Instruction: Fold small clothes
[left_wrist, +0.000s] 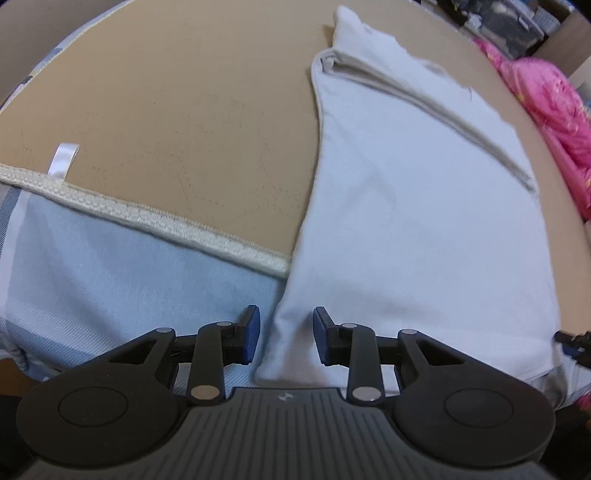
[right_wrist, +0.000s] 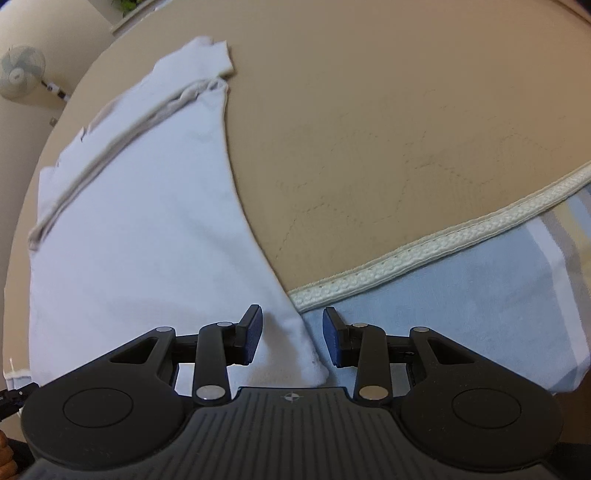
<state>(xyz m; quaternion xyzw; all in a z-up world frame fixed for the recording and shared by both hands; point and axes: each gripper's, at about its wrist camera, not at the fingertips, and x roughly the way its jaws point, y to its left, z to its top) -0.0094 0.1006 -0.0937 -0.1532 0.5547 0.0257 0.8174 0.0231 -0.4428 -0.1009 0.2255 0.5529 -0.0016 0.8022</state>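
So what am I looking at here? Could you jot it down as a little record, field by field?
garment: white garment, lying flat, near hem hanging over the mattress edge
surface: tan mattress with cream piping
left gripper: fingers apart, straddling the hem's left corner
right gripper: fingers apart, straddling the right corner
background: pink cloth, wall fan

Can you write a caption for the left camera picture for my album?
Open left gripper straddling a corner of the white garment.
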